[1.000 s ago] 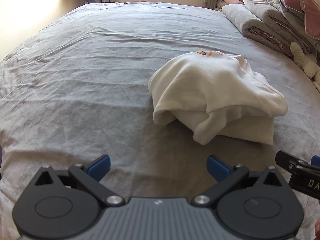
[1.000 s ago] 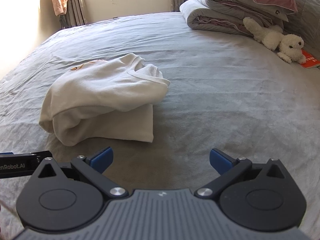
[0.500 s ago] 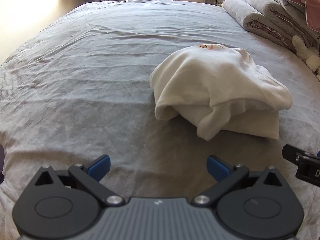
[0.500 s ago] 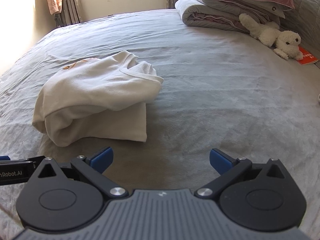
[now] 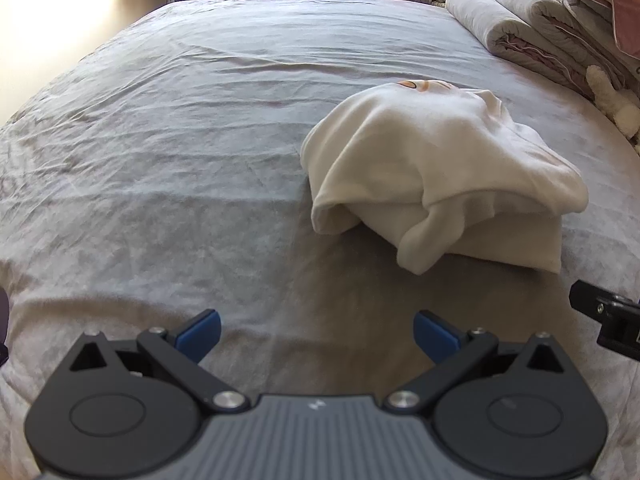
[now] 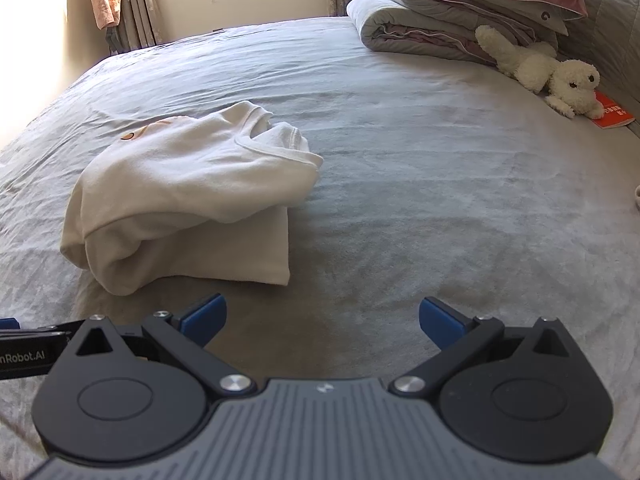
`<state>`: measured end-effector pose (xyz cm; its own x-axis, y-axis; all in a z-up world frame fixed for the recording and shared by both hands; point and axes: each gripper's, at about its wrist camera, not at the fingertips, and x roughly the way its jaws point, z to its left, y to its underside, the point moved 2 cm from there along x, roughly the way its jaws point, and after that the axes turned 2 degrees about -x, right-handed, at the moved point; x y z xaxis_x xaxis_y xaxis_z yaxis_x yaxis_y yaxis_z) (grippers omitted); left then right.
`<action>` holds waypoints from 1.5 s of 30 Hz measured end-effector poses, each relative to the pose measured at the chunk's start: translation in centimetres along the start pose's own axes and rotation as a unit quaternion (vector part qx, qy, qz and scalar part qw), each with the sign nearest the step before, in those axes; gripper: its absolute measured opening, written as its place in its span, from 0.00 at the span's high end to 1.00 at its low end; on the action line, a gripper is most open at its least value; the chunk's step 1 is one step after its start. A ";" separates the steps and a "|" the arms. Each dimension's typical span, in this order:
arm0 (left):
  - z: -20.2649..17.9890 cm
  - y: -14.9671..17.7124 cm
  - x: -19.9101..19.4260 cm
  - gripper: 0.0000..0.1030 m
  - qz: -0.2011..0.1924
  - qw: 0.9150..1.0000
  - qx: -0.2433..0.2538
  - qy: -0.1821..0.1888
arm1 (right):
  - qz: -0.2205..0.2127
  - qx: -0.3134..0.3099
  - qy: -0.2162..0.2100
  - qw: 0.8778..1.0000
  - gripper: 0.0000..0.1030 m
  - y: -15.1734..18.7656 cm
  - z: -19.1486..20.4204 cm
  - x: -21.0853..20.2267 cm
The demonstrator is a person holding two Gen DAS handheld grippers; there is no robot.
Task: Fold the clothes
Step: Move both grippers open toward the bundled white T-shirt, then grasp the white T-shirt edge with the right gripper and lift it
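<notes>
The white garment [image 5: 436,168] is soft, matt knit cloth with a ribbed, stitched neckline; it lies in thick, rounded folds. The bedsheet [image 5: 180,152] under it is grey cloth with a short, velvety nap, matt and finely creased. The left gripper [image 5: 316,334] and the right gripper [image 6: 322,320] have matt black plastic arms, ridged grey plastic housings, shiny round metal pivot pins and smooth blue pads [image 6: 202,318] with a dull sheen. The folded quilts [image 6: 440,20] are quilted grey and pink cloth. The toy dog [image 6: 556,76] is fluffy cream plush. The red booklet [image 6: 612,114] looks like paper with a smooth cover.
</notes>
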<state>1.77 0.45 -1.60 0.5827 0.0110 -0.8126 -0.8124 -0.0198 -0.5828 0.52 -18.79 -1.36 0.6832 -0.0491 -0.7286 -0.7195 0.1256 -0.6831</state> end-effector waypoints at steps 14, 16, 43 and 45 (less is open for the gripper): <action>-0.1 0.0 0.1 0.00 0.005 1.000 0.007 -0.008 | 0.006 0.005 0.001 1.000 0.00 0.0 0.1 0.4; -0.1 0.1 0.1 0.00 0.004 1.000 0.010 -0.011 | 0.007 0.007 0.000 1.000 0.00 -0.1 0.1 0.4; 0.9 1.8 3.0 0.00 0.017 0.999 0.038 -0.011 | 0.048 -0.040 -0.005 0.998 0.00 -1.1 2.1 7.6; 1.1 2.0 3.0 0.00 0.009 0.999 0.041 -0.003 | 0.036 -0.045 -0.008 0.998 0.00 -0.7 2.1 7.4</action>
<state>1.85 1.58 -5.20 0.5677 0.0175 -0.8230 -0.8222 0.0629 -0.5658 6.34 -17.16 -6.22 0.6301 -0.0268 -0.7761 -0.7751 0.0391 -0.6306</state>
